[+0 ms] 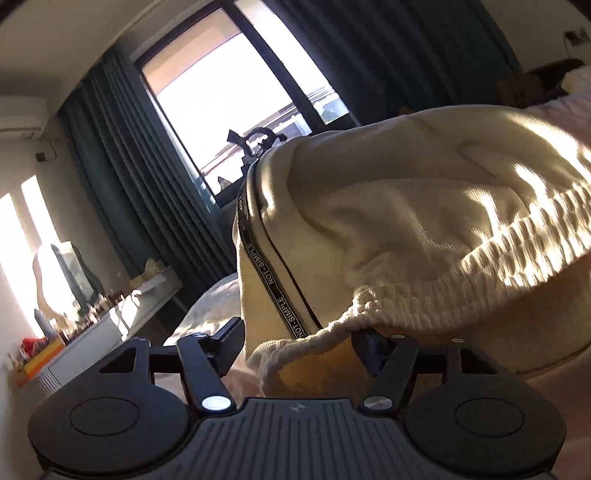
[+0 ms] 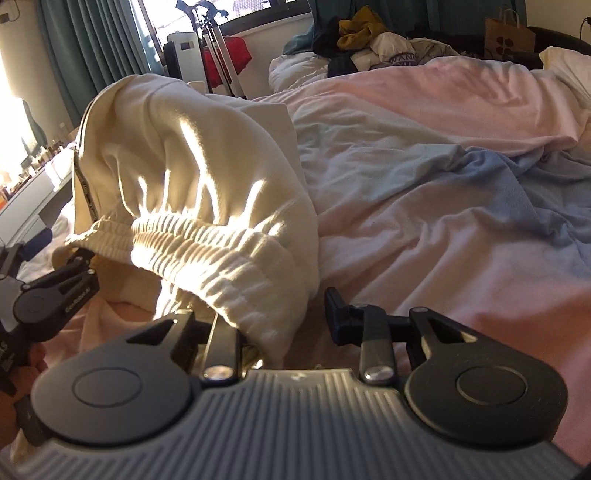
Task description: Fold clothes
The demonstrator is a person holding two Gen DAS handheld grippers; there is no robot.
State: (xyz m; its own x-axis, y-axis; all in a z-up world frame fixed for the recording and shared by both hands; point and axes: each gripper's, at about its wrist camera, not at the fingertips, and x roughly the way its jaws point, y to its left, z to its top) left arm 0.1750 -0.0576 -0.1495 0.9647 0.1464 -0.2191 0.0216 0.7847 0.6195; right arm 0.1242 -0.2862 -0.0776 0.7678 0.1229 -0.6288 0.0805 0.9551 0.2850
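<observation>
Cream sweatpants (image 1: 406,206) with a ribbed elastic waistband (image 1: 461,273) and a black lettered side stripe (image 1: 266,266) hang bunched over the bed. My left gripper (image 1: 295,338) has its jaws wide apart, and the waistband hem drapes over the right finger (image 1: 369,347). In the right wrist view the sweatpants (image 2: 192,177) hang on the left. My right gripper (image 2: 280,325) is also wide open, with the waistband hem lying over its left finger. The left gripper (image 2: 55,284) shows at the left edge, under the hem.
The bed is covered in rumpled pink and blue sheets (image 2: 443,192). A pile of clothes (image 2: 369,40) and a paper bag (image 2: 508,35) sit at its far end. A tripod and suitcase (image 2: 199,55) stand by the window. A cluttered dresser (image 1: 92,321) is on the left.
</observation>
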